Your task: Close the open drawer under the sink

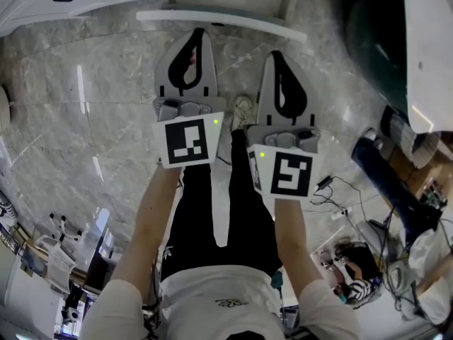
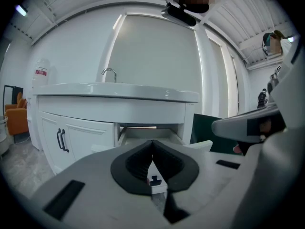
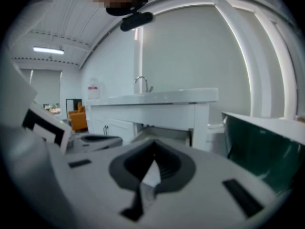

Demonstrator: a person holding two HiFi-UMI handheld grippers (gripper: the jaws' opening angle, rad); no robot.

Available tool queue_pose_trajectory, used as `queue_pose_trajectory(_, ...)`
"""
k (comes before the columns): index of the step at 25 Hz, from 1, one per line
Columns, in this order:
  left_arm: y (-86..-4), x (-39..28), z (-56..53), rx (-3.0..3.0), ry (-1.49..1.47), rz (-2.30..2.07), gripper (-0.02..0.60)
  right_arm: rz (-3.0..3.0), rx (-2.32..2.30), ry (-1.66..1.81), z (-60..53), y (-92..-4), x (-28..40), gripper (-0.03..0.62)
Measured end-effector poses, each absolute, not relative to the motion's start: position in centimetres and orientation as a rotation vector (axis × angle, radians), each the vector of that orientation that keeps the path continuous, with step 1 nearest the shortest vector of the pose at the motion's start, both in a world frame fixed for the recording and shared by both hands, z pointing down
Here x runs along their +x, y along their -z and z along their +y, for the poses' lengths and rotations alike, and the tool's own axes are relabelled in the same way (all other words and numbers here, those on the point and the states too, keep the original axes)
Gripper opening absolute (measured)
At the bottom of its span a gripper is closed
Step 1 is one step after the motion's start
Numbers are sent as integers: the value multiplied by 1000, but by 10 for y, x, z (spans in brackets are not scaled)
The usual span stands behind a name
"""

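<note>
The white drawer (image 1: 221, 20) stands pulled out from the vanity under the sink, at the top of the head view. In the left gripper view the open drawer (image 2: 143, 136) shows below the counter (image 2: 114, 90) with its faucet (image 2: 109, 72). My left gripper (image 1: 197, 34) is shut and holds nothing; it floats just short of the drawer front. My right gripper (image 1: 277, 57) hangs beside it, a little further back, jaws together and empty. In the right gripper view the drawer (image 3: 164, 133) lies ahead, beyond the closed tips (image 3: 153, 152).
Left of the drawer are cabinet doors with black handles (image 2: 61, 140). A dark green, white-rimmed object (image 3: 267, 147) stands to the right. The floor is marble (image 1: 85, 119); cables and gear (image 1: 368, 253) lie at the lower right. An orange chair (image 2: 16, 118) sits far left.
</note>
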State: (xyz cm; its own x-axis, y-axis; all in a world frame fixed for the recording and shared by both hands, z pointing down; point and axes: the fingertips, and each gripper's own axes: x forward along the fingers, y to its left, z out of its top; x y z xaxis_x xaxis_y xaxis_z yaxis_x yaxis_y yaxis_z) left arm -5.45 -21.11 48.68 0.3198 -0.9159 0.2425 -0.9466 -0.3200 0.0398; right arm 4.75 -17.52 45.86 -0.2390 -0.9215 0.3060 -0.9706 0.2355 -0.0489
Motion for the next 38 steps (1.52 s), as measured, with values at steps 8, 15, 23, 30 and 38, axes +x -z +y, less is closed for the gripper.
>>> queue_pose_trajectory(8, -540, -30, -213, 2373, -400, -1538, 117, -2295, 1772, -356, -170, -462, 49, 29)
queue_pose_trajectory(15, -592, -19, -218, 2306, -441, -1418, 292, -2291, 1742, -391, -165, -471, 48, 29)
queue_pose_trajectory(23, -633, -12, -227, 2256, -528, -1350, 288, -2284, 1724, -435, -167, -483, 51, 29)
queue_pose_trajectory(30, -636, -24, -235, 2242, -563, -1427, 144, -2278, 1723, -443, -170, -490, 54, 29)
queue_pose_trajectory(38, -636, -25, -234, 2263, -588, -1458, 141, -2271, 1726, -457, -167, -492, 54, 29)
